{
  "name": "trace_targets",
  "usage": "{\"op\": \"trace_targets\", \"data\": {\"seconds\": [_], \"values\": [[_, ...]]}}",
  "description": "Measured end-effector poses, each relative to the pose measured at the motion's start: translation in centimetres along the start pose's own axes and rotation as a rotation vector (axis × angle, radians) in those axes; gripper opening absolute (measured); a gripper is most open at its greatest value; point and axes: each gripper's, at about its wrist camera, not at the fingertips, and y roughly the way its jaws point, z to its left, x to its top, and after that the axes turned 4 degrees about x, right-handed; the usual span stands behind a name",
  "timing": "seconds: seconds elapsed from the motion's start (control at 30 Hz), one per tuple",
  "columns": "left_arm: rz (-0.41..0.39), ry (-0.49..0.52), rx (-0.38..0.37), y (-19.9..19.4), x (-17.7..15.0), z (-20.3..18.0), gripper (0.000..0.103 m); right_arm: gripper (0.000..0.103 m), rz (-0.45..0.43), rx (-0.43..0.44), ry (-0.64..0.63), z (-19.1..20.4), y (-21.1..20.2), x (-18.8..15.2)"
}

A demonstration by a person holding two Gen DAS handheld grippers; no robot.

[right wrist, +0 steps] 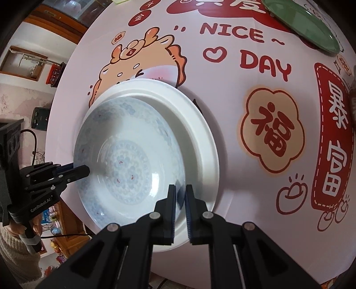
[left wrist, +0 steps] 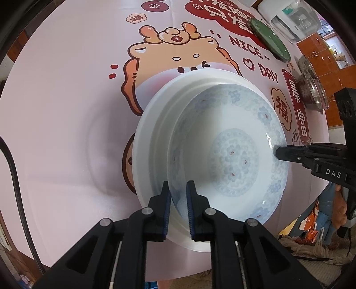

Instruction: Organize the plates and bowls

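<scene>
Blue-patterned porcelain fills the middle of both views: a patterned bowl point(left wrist: 229, 155) sits tilted inside a larger plain white plate point(left wrist: 153, 133), which rests on the desk point(left wrist: 66, 111) over a pink cloth printed with a cartoon dragon and the words "NICE DAY". The bowl is off-centre in the plate, pushed toward the right in the left wrist view, so a wide crescent of white plate shows on its left.

At the bottom centre of the left wrist view, the left gripper point(left wrist: 178, 191) has its fingers either side of the bowl's near rim, pinching it. In the right wrist view the same gripper point(right wrist: 81, 170) comes in from the left edge, its tips on the rim of the bowl point(right wrist: 131, 164).

At the bottom centre of the right wrist view, the right gripper point(right wrist: 180, 195) holds the opposite side of the bowl, fingers nearly closed on the rim, with the plate point(right wrist: 200, 133) just beyond them. In the left wrist view it reaches in from the right edge point(left wrist: 278, 153), tip touching the bowl's edge.

A green plate point(left wrist: 270, 40) lies well apart at the upper right of the left wrist view, and at the top right of the right wrist view point(right wrist: 304, 24). Near it stand a clear plastic container point(left wrist: 293, 20) and, lower on the right, some glass dishes point(left wrist: 311, 86).
</scene>
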Motion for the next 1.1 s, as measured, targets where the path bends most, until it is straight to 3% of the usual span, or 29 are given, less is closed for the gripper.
{"op": "trace_targets", "data": {"seconds": [0.17, 0.27, 0.6, 1.1], "values": [[-0.046, 0.010, -0.002, -1.0, 0.2, -0.5, 0.034, 0.010, -0.010, 0.000, 0.006, 0.2, -0.5, 0.1], [-0.084, 0.014, 0.018, -2.1, 0.4, -0.7, 0.044, 0.020, -0.038, -0.001, -0.004, 0.4, -1.4, 0.2], [-0.139, 0.030, 0.014, -4.9, 0.4, -1.9, 0.053, 0.021, -0.080, -0.025, -0.033, 1.1, -3.4, -0.7], [-0.282, 0.151, -0.057, -12.4, 0.4, -7.9, 0.065, 0.021, -0.201, -0.023, 0.036, 0.1, -8.6, -3.4]]}}
